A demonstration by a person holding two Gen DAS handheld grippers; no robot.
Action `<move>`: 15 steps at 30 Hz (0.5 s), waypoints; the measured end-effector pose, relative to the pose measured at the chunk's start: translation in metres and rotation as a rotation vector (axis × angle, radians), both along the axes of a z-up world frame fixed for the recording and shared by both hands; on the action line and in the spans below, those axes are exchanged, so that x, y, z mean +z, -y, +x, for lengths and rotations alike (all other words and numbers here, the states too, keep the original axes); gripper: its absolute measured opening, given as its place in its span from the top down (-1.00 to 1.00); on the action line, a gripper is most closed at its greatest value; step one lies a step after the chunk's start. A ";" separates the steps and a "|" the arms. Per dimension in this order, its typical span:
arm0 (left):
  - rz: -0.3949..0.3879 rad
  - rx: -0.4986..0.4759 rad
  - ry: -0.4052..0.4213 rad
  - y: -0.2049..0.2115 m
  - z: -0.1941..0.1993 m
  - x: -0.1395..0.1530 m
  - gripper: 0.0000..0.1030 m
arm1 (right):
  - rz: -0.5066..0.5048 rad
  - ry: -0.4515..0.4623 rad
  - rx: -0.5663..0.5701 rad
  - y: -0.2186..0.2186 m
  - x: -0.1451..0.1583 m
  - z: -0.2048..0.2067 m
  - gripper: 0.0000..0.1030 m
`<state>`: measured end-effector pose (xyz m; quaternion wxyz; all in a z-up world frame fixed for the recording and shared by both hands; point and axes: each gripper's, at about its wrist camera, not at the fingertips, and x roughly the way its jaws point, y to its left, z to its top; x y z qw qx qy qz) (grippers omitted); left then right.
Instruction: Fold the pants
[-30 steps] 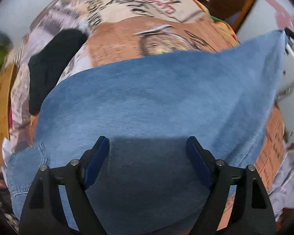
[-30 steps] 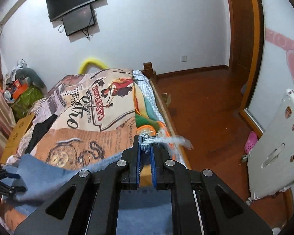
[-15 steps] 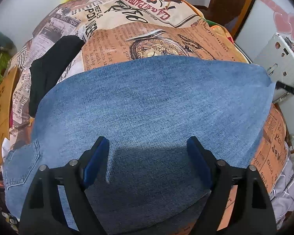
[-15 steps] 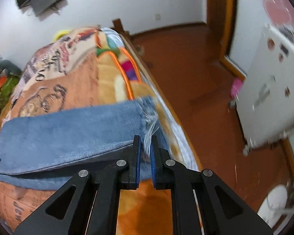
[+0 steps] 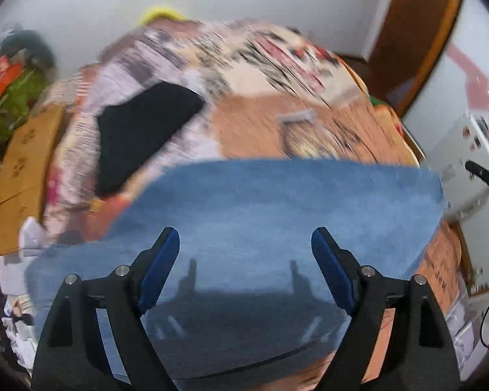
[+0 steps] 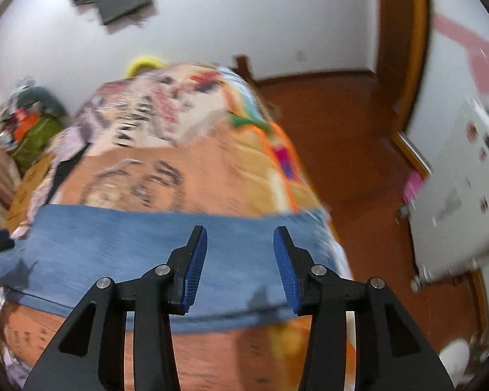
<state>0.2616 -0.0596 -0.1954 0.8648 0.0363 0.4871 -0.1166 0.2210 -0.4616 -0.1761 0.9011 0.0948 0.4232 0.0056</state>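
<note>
- The jeans (image 5: 277,215) lie folded flat on the bed (image 5: 270,120), on its near part, as a broad blue band.
- Their long axis runs left to right across the bed, crosswise to the bed's own length, which runs from near to far.
- In the right wrist view the jeans (image 6: 140,247) reach from the bed's left side to its right edge; the right end sits at the edge above the wooden floor (image 6: 348,137).
- The left tool (image 5: 245,251) stands wide above the jeans; nothing is between its blue pads, and its shadow falls on the denim.
- The right tool (image 6: 240,254) has just been opening its jaws; they now stand partly apart over the right part of the jeans, with no cloth between the pads.
- A black garment (image 5: 140,130) lies on the bed farther back and to the left, apart from the jeans.
- A flat cardboard piece (image 5: 26,163) lies at the bed's left side.
- Both views are blurred by motion.
</note>
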 end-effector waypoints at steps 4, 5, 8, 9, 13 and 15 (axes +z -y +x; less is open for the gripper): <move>0.027 0.098 0.075 -0.062 0.002 0.028 -0.62 | -0.013 0.070 0.135 -0.062 0.026 0.019 0.09; 0.034 0.118 0.085 -0.076 0.002 0.032 -0.63 | -0.015 0.082 0.163 -0.074 0.029 0.022 0.06; 0.049 0.215 0.103 -0.136 0.005 0.040 -0.66 | -0.027 0.110 0.265 -0.121 0.039 0.034 0.06; 0.049 0.238 0.103 -0.152 0.005 0.040 -0.67 | -0.028 0.112 0.294 -0.134 0.039 0.041 0.05; 0.059 0.387 0.063 -0.235 0.012 0.026 -0.67 | -0.034 0.106 0.433 -0.202 0.037 0.064 0.05; 0.042 0.449 0.028 -0.270 0.013 0.012 -0.67 | -0.029 0.098 0.484 -0.227 0.033 0.073 0.05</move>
